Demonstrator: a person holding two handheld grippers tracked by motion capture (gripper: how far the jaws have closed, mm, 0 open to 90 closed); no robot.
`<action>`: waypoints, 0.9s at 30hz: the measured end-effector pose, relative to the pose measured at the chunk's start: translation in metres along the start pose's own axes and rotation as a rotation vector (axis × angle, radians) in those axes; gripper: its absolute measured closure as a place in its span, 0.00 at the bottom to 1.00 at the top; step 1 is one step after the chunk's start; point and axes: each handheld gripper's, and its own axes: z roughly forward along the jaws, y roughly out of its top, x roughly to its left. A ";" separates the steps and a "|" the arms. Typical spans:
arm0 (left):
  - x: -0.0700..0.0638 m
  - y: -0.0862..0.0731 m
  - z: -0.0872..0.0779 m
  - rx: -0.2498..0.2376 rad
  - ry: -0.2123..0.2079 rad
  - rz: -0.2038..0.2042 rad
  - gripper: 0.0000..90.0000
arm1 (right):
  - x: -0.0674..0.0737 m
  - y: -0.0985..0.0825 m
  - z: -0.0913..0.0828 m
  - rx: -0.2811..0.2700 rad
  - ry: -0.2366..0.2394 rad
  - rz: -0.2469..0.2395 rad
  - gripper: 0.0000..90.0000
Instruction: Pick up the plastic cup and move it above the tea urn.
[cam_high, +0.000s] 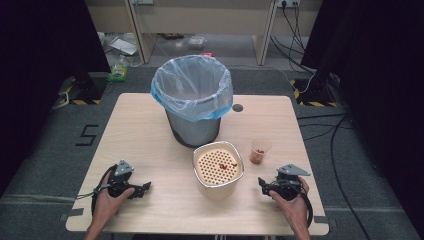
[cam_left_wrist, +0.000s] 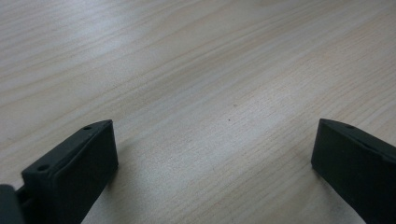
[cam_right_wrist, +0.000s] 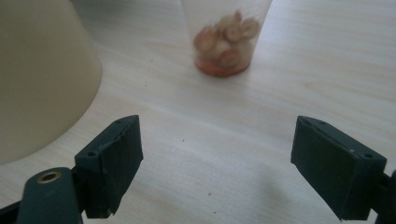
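Observation:
A cream strainer bowl (cam_high: 218, 167) with a perforated insert and a few red bits stands at the table's middle front. To its right is a clear plastic cup (cam_high: 259, 151) holding reddish food pieces (cam_right_wrist: 225, 42). My left gripper (cam_high: 145, 188) rests open on the table at the front left, held by a hand. My right gripper (cam_high: 261, 185) is open at the front right, pointing past the bowl's wall (cam_right_wrist: 42, 74) toward the cup. In the left gripper view my left gripper (cam_left_wrist: 215, 154) has bare wood between its jaws. My right gripper (cam_right_wrist: 217, 156) holds nothing.
A grey waste bin (cam_high: 193, 100) lined with a pale blue bag stands behind the bowl at the table's middle back. A dark round hole (cam_high: 237, 107) sits in the wooden tabletop (cam_high: 140, 135) right of the bin. Cables and dark curtains surround the table.

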 end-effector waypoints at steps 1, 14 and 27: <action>0.000 0.000 0.000 0.000 0.000 0.000 0.00 | -0.001 0.002 -0.003 -0.010 -0.009 -0.006 0.19; 0.000 0.000 0.000 0.000 0.000 0.000 0.00 | -0.010 0.043 -0.021 -0.051 -0.023 -0.075 0.32; 0.000 0.000 0.000 0.000 0.000 0.001 0.00 | -0.018 0.074 -0.020 -0.084 -0.038 -0.050 0.34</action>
